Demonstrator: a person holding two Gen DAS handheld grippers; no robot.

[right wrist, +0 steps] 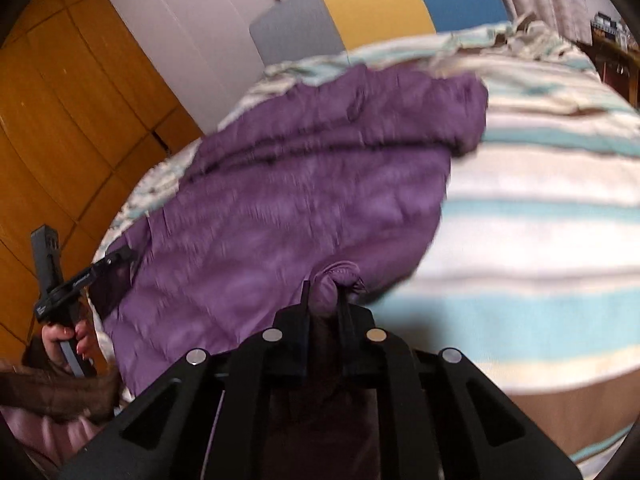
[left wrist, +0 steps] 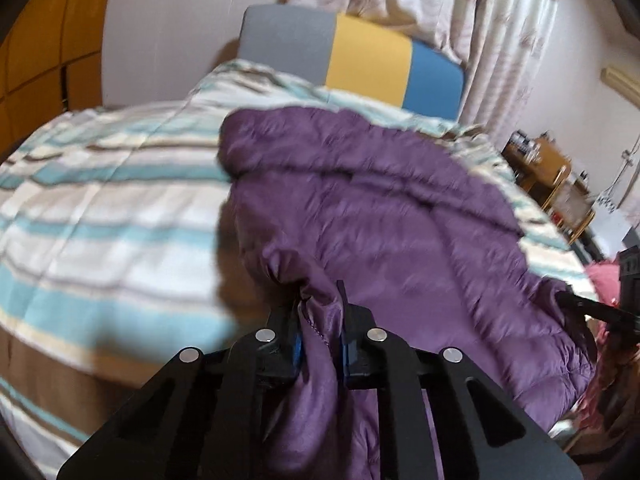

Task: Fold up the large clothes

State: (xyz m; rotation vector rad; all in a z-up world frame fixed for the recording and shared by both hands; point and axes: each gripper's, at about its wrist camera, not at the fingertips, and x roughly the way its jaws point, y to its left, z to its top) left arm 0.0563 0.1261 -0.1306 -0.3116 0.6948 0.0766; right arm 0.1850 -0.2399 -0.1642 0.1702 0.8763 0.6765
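Left gripper (left wrist: 320,304): jaws clamped on a bunched edge of the purple jacket (left wrist: 380,208), fabric pinched between the blue-lined pads and hanging down at 6 o'clock.

Right gripper (right wrist: 323,298): jaws clamped on a rounded fold of the same jacket, at its near edge.

From both grippers the jacket spreads toward 12 o'clock across the striped quilt (left wrist: 100,200), which covers the bed. In the right wrist view the left gripper appears at 9 o'clock, with the person's hand (right wrist: 66,338) around its handle.

A grey, yellow and blue headboard (left wrist: 360,56) stands at 12 o'clock; curtains (left wrist: 500,32) hang at 1 o'clock. Both views are motion-blurred.
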